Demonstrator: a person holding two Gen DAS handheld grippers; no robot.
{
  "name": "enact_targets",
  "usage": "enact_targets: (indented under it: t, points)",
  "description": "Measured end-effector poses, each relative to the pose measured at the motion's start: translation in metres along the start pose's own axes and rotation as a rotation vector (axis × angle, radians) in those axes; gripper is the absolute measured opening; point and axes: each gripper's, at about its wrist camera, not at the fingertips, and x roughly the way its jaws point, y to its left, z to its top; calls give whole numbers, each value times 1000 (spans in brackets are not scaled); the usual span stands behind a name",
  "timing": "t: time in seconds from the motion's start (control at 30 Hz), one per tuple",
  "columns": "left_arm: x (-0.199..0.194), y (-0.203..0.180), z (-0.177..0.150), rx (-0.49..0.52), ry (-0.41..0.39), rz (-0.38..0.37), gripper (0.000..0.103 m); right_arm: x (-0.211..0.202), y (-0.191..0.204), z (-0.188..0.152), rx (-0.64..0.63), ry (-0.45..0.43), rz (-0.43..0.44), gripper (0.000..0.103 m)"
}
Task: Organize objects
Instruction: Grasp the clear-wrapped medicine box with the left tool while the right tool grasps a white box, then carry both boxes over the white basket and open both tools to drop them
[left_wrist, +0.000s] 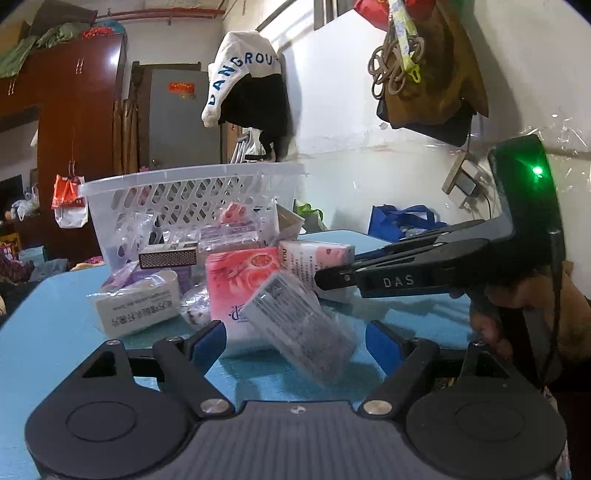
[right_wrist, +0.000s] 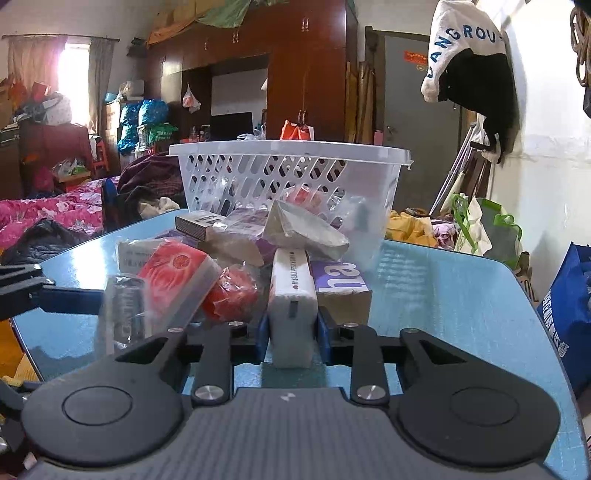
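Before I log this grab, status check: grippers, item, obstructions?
Right gripper shut on white tissue pack. Left gripper open, clear-wrapped pack between fingers. Basket beyond the pile.

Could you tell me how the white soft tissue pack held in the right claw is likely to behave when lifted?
The white soft tissue pack looks squashy: the right claw pinches it narrow, so it probably compresses rather than slips. It is likely light for its size. Its glossy plastic wrap could slide if the grip loosens.

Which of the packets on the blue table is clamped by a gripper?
The white tissue pack, held between the right gripper's blue pads; the other packets lie free in the pile.
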Motion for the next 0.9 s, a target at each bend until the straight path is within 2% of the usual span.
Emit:
enact_targets:
  t: [0.17, 0.23, 0.27, 0.4, 0.57, 0.63, 0.9]
  points:
    - [9, -3, 0, -1, -7, 33, 83, 0, -1, 0, 7, -3, 6, 29]
    - [10, -4, -1, 3, -16, 39, 73, 0, -1, 0, 7, -3, 5, 29]
    - [9, -5, -1, 7, -20, 52, 62, 0, -1, 0, 7, -3, 5, 29]
    - [4, 4, -2, -27, -38, 32, 59, -1, -1, 0, 10, -11, 2, 29]
    - [-8, 19, -4, -39, -77, 45, 57, -6, -2, 0, 20, -32, 6, 28]
    - [-14, 27, -2, -48, -98, 63, 57, -11, -4, -1, 38, -47, 26, 28]
    - [-28, 59, 6, -107, -135, 120, 55, -37, 0, 0, 33, -104, 19, 28]
